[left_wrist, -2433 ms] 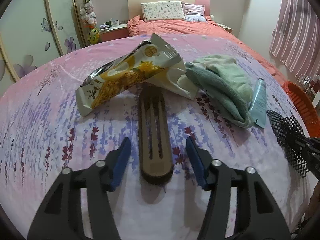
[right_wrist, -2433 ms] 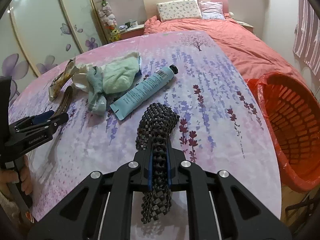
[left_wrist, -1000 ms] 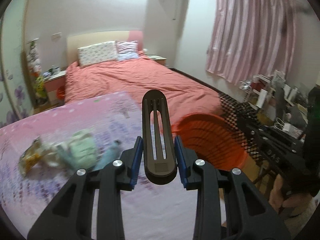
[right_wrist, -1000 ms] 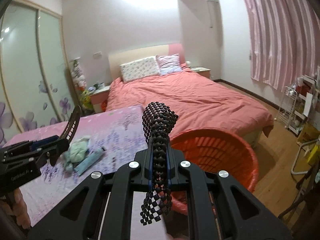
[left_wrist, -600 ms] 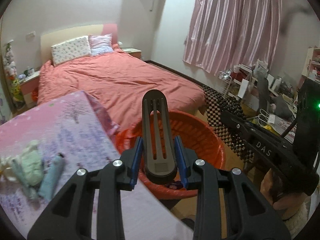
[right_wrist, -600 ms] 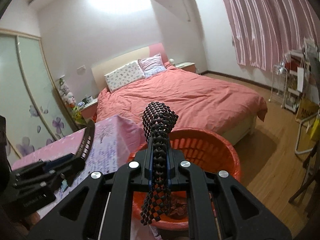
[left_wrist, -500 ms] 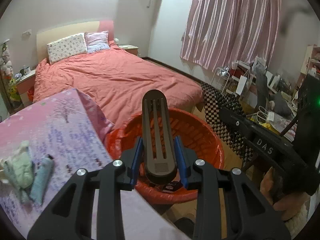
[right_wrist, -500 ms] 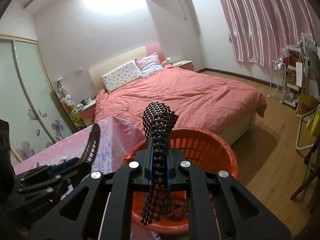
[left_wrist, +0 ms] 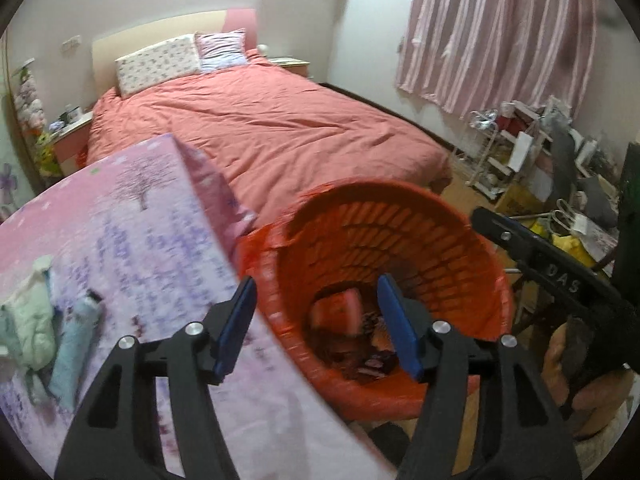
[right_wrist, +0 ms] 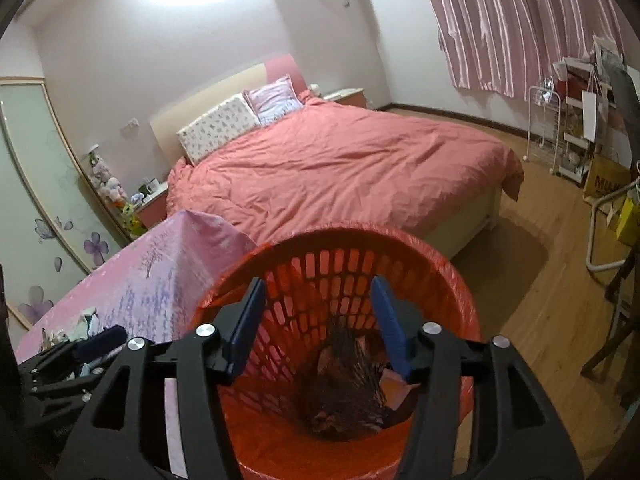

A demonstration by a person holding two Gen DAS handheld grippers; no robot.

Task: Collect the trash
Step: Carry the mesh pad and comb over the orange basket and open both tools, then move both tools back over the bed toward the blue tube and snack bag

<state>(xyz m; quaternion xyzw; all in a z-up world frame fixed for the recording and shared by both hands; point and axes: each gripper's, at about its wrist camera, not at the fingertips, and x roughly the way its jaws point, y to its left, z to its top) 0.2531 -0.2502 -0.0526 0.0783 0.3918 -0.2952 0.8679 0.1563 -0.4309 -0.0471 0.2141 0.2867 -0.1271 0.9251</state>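
On the bench (left_wrist: 132, 248), a pale blue tube (left_wrist: 74, 344) lies flat beside a green cloth (left_wrist: 24, 320), its dark cap end pointing away toward the bed (left_wrist: 280, 128). The left gripper (left_wrist: 316, 320) and right gripper (right_wrist: 316, 320) both hover over the orange basket (right_wrist: 400, 240), fingers spread and empty. A blurred dark mesh piece (right_wrist: 344, 380) lies among the trash inside.

We're in a home bedroom: a bed (right_wrist: 340, 160) with a salmon duvet fills mid-frame, pillows (right_wrist: 218, 126) at its headboard. Pink curtains (right_wrist: 520, 20) hang upper right, floral wardrobe doors (right_wrist: 44, 200) far left.

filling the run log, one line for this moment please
left tongs: open, empty | right tongs: open, empty | both over round orange plastic basket | trash inside
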